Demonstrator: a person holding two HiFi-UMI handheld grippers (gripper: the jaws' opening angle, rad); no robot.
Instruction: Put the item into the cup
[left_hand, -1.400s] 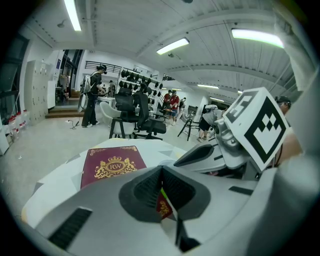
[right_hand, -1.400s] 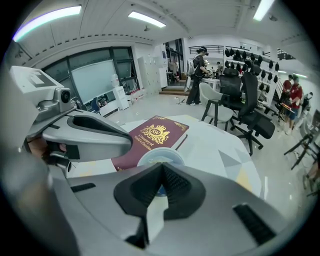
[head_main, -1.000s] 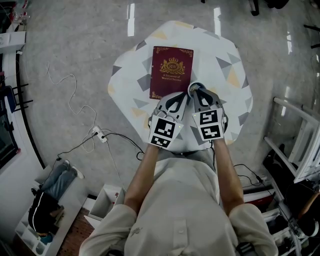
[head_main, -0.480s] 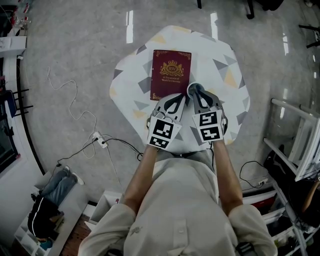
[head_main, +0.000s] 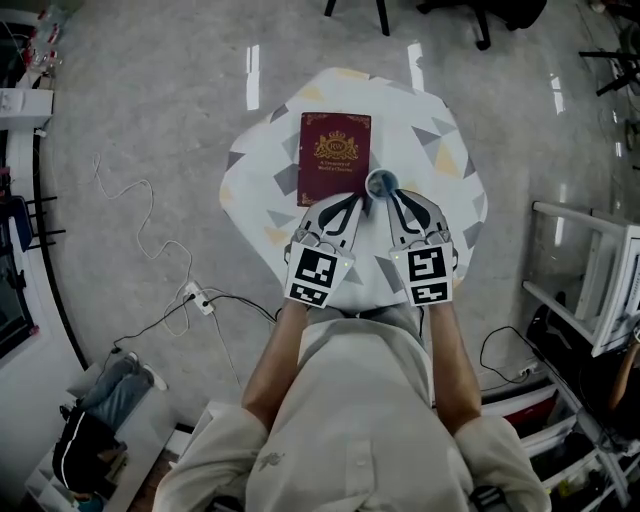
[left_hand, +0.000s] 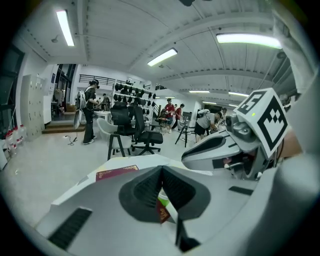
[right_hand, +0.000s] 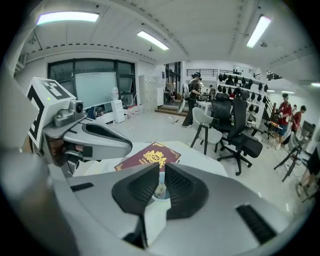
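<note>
While my left gripper (head_main: 356, 199) is clamped on what looks like a small green-and-red packet (left_hand: 162, 205) and my right gripper (head_main: 392, 196) sits slightly parted and empty, the cup (head_main: 381, 183) stands just ahead between their tips, so the drop seems next: lift the packet over its rim and let go.

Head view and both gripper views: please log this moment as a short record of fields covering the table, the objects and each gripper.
Table: covered with a patterned cloth
Book: maroon with a gold crest, lying flat
Cup: upright by the book's right edge, at both gripper tips
Left gripper: shut on a small green, white and red item
Right gripper: jaws almost together, cup in line with the slit; unclear whether it pinches the cup wall
Task state: item not yet in cup
</note>
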